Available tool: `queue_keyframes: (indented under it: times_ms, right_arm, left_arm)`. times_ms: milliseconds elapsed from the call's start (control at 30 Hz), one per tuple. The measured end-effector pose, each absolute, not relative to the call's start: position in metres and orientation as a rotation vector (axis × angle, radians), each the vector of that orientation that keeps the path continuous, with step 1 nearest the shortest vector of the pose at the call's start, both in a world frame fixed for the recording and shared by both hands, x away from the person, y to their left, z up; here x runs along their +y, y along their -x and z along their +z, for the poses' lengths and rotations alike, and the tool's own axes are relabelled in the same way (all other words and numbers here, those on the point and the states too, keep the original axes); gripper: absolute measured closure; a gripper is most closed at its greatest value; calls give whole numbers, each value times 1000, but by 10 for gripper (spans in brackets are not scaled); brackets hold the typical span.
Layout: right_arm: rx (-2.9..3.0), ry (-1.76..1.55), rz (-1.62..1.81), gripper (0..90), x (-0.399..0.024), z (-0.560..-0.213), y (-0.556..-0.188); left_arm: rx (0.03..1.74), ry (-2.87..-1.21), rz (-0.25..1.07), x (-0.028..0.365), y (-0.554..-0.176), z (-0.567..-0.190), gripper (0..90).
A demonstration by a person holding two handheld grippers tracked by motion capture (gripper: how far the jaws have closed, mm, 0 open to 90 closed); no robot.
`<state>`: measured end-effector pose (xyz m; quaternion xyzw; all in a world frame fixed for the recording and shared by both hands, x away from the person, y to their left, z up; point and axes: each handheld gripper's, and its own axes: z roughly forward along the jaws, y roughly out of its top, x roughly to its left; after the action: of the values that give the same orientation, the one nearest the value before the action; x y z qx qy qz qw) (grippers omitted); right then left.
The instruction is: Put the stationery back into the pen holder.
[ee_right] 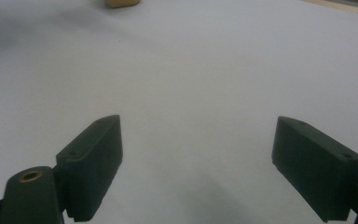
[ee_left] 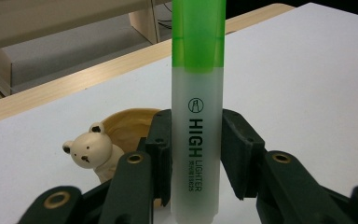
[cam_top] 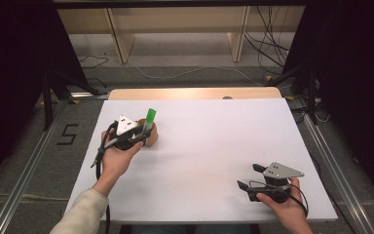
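Observation:
A green highlighter (cam_top: 149, 118) stands upright in my left gripper (cam_top: 143, 139), which is shut on its pale barrel. In the left gripper view the two black jaws press the highlighter (ee_left: 198, 116) from both sides, green cap at the top. Just behind it sits a tan bowl-shaped holder (ee_left: 121, 126) with a small cream bear head on its rim; in the high view the holder (cam_top: 154, 136) lies at the left of the white table. My right gripper (cam_top: 248, 176) rests near the table's front right, open, with nothing between its jaws (ee_right: 198, 140).
The white tabletop (cam_top: 214, 136) has a wooden strip (cam_top: 195, 92) along its far edge. Beyond it are shelf legs and loose cables on the floor. Metal rails run down both sides of the table.

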<state>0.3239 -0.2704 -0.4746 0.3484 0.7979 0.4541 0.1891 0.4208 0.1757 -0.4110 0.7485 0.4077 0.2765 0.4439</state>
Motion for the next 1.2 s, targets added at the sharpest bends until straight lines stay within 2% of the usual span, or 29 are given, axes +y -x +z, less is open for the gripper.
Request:
queue_keyframes:
  times_ms: [1200]
  right_arm:
    - [2244,-978,1277,170,-270,-475,-324]
  left_arm:
    - [1014,-1785,722,174,-436,-398,663]
